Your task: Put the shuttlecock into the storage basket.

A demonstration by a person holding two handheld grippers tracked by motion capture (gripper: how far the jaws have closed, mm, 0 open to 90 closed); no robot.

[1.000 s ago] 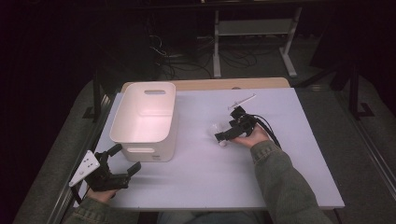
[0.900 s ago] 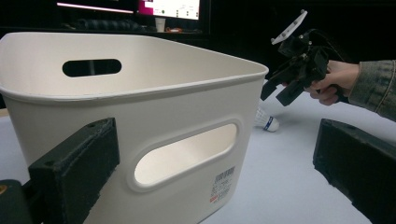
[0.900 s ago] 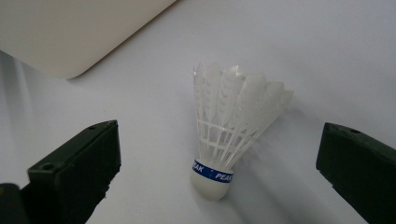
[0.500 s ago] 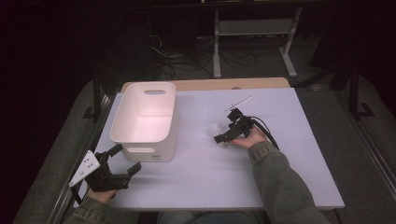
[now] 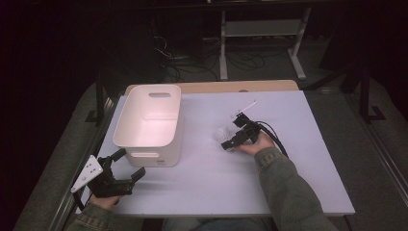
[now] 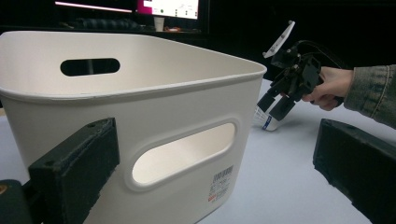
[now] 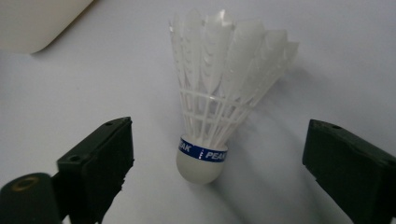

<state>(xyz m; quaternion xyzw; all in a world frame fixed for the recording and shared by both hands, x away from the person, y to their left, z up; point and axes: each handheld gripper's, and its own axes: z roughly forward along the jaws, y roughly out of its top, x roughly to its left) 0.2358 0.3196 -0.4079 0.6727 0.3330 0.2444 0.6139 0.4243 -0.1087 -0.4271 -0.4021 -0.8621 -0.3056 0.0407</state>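
Note:
A white plastic shuttlecock [image 7: 219, 93] with a blue band above its cork lies on the pale table [image 5: 298, 125], cork toward my right gripper. It also shows as a small white shape [image 5: 221, 133] in the high view and beside the far gripper [image 6: 267, 122]. My right gripper [image 7: 219, 140] straddles it. Its jaws have just been closing, with the shuttlecock between them and gaps on both sides. My left gripper [image 5: 130, 166] rests open at the table's near left corner, facing the white bin [image 6: 154, 107].
The white bin [image 5: 159, 151], with handle slots, stands at the left of the table and looks empty. Dark floor, cables and a metal stand lie beyond the far edge. A wooden strip [image 5: 231, 86] runs behind the table.
The right hand has edged slightly left toward the shuttlecock. The left gripper and the bin have not moved.

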